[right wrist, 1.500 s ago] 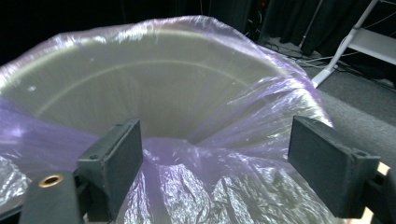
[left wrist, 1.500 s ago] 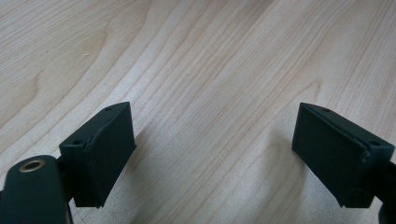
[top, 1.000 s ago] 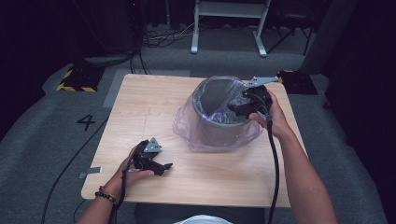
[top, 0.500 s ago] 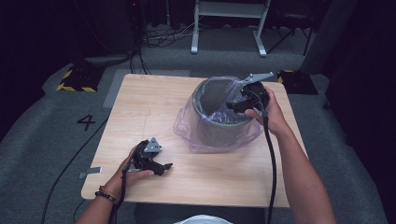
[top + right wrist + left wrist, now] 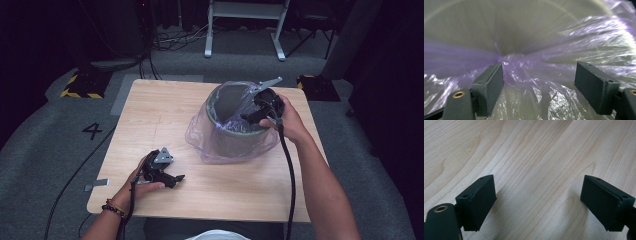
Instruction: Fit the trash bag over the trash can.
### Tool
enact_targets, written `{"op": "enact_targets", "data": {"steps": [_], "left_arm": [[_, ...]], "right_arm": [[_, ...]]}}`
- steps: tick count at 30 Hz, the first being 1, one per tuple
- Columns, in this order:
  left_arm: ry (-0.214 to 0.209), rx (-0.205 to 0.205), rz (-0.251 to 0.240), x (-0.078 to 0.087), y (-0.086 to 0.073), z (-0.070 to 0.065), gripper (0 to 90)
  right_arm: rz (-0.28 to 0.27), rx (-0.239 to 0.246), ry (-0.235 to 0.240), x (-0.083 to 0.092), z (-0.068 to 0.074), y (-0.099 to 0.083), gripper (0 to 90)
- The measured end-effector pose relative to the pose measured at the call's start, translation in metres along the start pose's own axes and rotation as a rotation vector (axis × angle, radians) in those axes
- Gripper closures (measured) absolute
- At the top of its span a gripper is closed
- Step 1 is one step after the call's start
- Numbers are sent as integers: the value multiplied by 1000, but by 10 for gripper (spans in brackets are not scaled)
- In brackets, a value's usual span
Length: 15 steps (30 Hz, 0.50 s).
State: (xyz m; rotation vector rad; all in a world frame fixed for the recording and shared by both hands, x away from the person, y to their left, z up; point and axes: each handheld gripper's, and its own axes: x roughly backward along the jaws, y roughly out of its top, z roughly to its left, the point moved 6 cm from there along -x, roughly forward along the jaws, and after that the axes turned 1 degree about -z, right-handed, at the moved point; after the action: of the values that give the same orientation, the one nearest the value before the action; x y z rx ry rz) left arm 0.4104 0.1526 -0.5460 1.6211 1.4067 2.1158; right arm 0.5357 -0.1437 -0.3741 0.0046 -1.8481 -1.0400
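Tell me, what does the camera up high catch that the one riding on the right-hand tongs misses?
High view alone: the whole wooden table, the grey bin, the left tongs resting apart near the table's front, and both forearms. Right gripper view alone: up close, the right tongs have just been closing, with crumpled plastic between the pads but not yet pinched. Both share the purple bag lining the bin.

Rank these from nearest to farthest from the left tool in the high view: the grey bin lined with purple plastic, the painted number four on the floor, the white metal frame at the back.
From the left tool, low on the table's left:
1. Painted number four, on the grey floor off the table's left edge.
2. Grey bin lined with purple plastic, on the table toward the right, only slightly farther.
3. White metal frame, on the floor beyond the far edge.
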Motion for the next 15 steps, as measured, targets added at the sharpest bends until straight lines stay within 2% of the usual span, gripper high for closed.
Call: {"op": "enact_targets", "data": {"steps": [3,5,10,12,15], "left_arm": [[0,0,0,0,0,0,127],[0,0,0,0,0,0,127],[0,0,0,0,0,0,128],[0,0,0,0,0,0,127],[0,0,0,0,0,0,127]], "right_arm": [[57,25,11,-4,3,-1,246],[100,39,0,-7,4,-2,253],[148,65,13,-8,8,-3,262],[165,63,-1,-8,8,-3,262],[183,68,3,-9,8,-4,261]]}}
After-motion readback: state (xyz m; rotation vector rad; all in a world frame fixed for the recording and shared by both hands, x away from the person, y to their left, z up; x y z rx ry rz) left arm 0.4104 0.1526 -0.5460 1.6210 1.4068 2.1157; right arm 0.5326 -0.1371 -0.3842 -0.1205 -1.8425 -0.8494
